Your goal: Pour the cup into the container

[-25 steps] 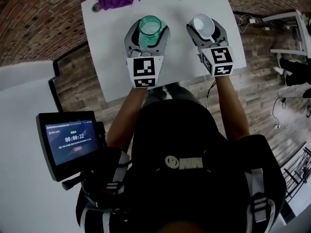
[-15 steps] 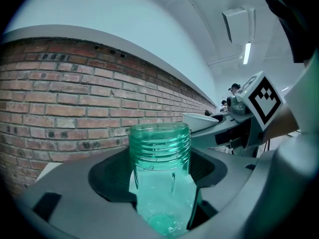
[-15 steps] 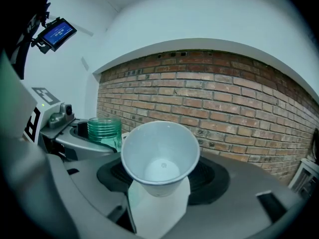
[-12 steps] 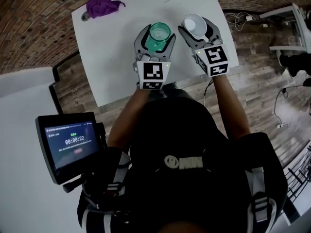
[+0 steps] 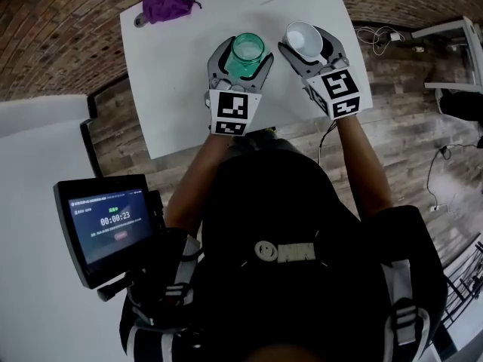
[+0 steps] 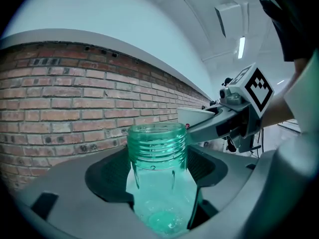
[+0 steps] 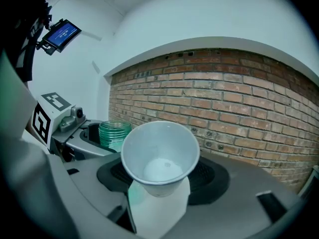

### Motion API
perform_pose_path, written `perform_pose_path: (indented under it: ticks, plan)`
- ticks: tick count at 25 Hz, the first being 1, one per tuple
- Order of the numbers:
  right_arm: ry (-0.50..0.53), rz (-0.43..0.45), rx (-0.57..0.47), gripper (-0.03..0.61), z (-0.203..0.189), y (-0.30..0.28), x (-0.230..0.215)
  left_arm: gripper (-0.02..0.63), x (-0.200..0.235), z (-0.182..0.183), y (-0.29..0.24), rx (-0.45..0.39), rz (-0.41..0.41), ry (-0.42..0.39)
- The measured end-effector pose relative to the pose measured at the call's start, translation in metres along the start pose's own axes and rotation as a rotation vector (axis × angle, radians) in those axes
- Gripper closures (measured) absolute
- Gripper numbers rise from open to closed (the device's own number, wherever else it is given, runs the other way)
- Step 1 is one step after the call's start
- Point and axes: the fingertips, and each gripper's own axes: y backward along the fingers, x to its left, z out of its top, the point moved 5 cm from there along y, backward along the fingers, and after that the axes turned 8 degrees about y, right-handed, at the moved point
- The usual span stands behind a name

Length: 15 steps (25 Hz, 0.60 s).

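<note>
White cup (image 7: 159, 156), probably light and crushable, is pinched low by the right gripper (image 7: 158, 195); the left gripper (image 6: 162, 198) clamps the stiff green jar (image 6: 157, 143).

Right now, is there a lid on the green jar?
No, the green jar shows an open threaded mouth in the left gripper view, with no lid on it.

Green container (image 5: 247, 51) nearer the cup (image 5: 304, 39) now
</note>
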Motion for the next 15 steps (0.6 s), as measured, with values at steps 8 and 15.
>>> perform_pose_path:
  ticks: [8,15]
  plan:
    - [0.052,0.192,0.042,0.287,0.025,-0.005,0.011,0.262,0.006,0.013,0.027,-0.019,-0.034,0.004]
    - [0.175,0.365,0.118,0.288,0.032,-0.009,0.004,0.262,0.005,0.014,0.028,-0.027,-0.074,0.006]
